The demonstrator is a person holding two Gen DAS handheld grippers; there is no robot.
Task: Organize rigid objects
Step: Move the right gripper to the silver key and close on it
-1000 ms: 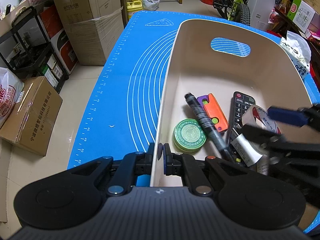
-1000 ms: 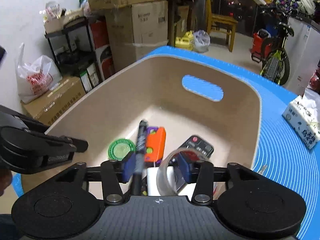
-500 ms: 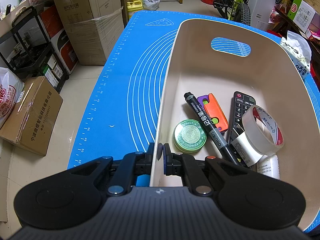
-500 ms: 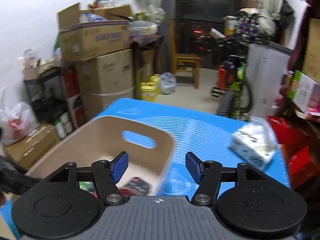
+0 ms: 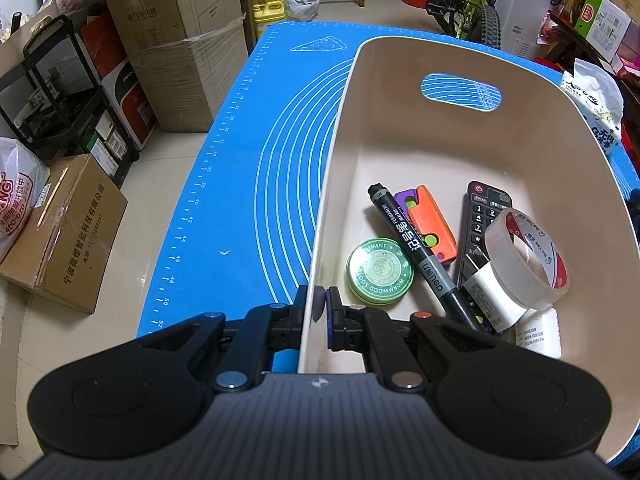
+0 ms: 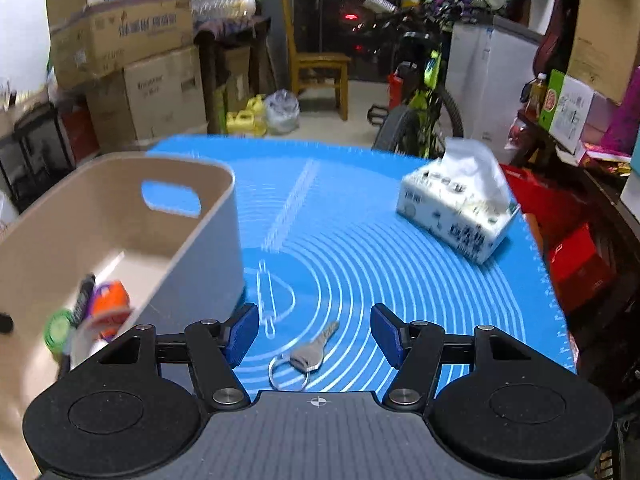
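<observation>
My left gripper is shut on the near left wall of the beige bin. The bin holds a green tin, a black marker, an orange and purple toy, a black remote, a clear tape roll and a white container. My right gripper is open and empty above the blue mat, to the right of the bin. A silver key on a ring lies on the mat between its fingers.
A tissue box sits on the mat at the far right. Cardboard boxes and a black shelf stand on the floor to the left. A bicycle and a wooden chair stand beyond the table.
My right gripper let go of the tape roll in the bin, opened, and swung right out of the bin to hover over the key. My left gripper has not moved.
</observation>
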